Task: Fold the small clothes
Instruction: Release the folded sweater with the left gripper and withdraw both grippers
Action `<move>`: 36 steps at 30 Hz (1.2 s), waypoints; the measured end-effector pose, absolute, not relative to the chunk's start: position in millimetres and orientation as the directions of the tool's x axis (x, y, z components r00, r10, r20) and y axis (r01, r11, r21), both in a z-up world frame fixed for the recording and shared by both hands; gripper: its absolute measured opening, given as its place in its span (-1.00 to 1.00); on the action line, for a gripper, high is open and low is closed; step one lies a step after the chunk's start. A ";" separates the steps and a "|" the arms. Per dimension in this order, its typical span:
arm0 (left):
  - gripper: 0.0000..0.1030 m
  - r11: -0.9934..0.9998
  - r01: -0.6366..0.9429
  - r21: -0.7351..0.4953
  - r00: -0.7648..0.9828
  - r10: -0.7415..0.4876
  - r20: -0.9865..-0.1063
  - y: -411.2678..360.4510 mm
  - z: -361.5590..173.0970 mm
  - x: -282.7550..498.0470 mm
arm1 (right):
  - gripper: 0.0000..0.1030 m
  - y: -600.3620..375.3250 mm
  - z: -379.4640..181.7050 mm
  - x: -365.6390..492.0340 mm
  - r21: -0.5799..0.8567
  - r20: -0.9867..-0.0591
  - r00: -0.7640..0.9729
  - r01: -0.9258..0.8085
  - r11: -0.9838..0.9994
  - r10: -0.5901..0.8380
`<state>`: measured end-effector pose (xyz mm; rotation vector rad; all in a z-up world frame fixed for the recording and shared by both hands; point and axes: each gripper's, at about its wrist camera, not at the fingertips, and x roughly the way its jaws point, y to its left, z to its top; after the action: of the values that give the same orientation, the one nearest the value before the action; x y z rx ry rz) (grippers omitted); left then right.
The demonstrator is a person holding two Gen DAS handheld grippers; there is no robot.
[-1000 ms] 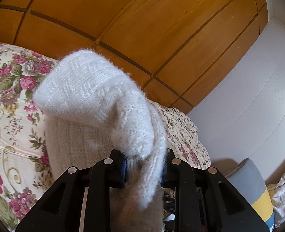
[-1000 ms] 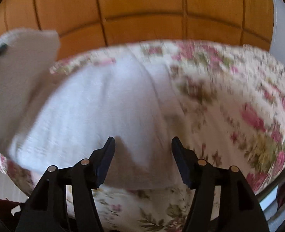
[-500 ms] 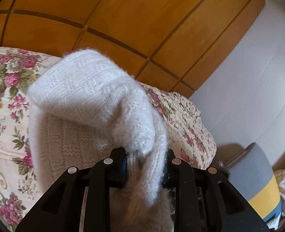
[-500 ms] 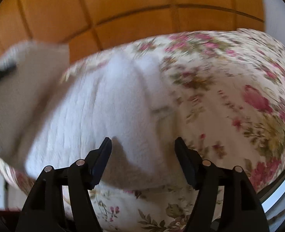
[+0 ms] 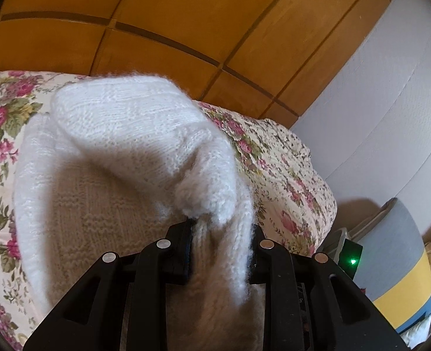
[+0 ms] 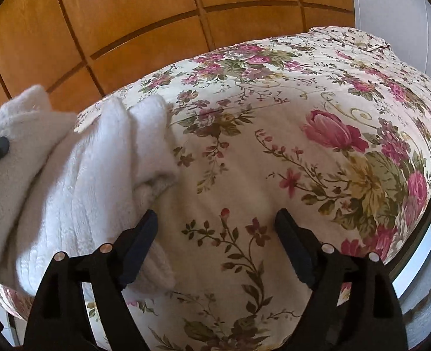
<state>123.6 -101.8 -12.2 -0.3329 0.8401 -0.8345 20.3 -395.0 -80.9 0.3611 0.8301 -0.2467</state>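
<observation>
A fuzzy white knitted garment point(image 5: 122, 158) lies on the floral bedspread point(image 6: 274, 161), one bunched part raised above the rest, which is spread flat. The left gripper point(image 5: 220, 251) is clamped on that raised fold, wool filling its jaws. The right gripper point(image 6: 217, 234) stands wide apart over the bedspread, holding nothing, its left finger just beside the garment's edge.

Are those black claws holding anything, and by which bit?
The left gripper pinches the white knit by a bunched edge. The right gripper holds nothing.
</observation>
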 end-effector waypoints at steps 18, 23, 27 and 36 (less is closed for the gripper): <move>0.59 0.539 0.607 -0.584 0.274 -0.832 -0.482 -163.4 1.0 103.7 | 0.71 -396.4 -84.4 16.7 0.231 -0.738 0.674 0.313 0.921 -0.043; 0.65 0.579 0.565 -0.587 0.434 -0.814 -0.386 -110.8 23.1 95.1 | 0.73 -392.4 -85.4 16.6 0.203 -0.734 0.677 0.308 0.929 -0.064; 0.69 0.709 0.435 -0.555 0.629 -0.680 -0.376 -53.6 18.2 95.8 | 0.73 -392.2 -84.8 17.2 0.201 -0.735 0.675 0.306 0.930 -0.063; 0.69 0.776 0.136 -0.616 0.635 -0.545 -0.547 19.8 -56.0 116.7 | 0.72 -396.2 -23.3 7.5 0.407 -0.572 0.816 0.196 0.892 0.081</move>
<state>116.7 19.8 -56.0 -0.5665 0.7941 -0.4133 7.5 -396.2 -23.3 0.4726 0.6186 -0.0637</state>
